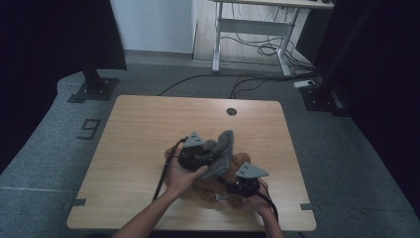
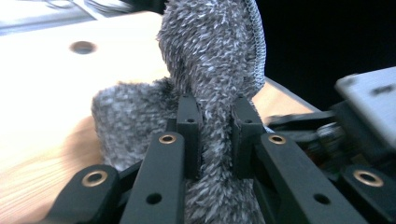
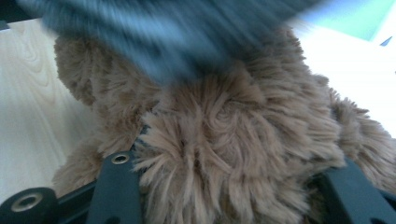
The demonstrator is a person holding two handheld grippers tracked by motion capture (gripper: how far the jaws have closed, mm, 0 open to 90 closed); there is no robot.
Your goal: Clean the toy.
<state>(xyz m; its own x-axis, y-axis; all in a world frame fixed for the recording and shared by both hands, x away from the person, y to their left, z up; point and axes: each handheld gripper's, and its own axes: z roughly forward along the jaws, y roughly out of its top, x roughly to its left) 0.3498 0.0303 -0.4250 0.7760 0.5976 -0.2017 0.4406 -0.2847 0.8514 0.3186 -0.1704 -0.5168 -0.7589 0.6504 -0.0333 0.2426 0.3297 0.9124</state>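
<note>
A brown plush toy (image 1: 241,161) lies on the wooden table (image 1: 143,124) near its front edge. A grey fluffy cloth (image 1: 224,148) rises above it, pinched in my left gripper (image 1: 214,150). In the left gripper view the left gripper (image 2: 217,128) has both pads pressed into the grey cloth (image 2: 210,56), which stands up and folds over to the left. My right gripper (image 1: 232,191) is low at the plush toy's front right. In the right gripper view the right gripper (image 3: 229,158) has its jaws sunk into the brown fur (image 3: 233,135) on both sides. The blurred grey cloth (image 3: 163,28) hangs above.
A round cable hole (image 1: 231,111) sits at the table's far edge. Bare wood spreads to the left and back of the plush toy. Beyond the table stand a white desk frame (image 1: 247,29), floor cables (image 1: 208,79) and dark stands (image 1: 94,79) at both sides.
</note>
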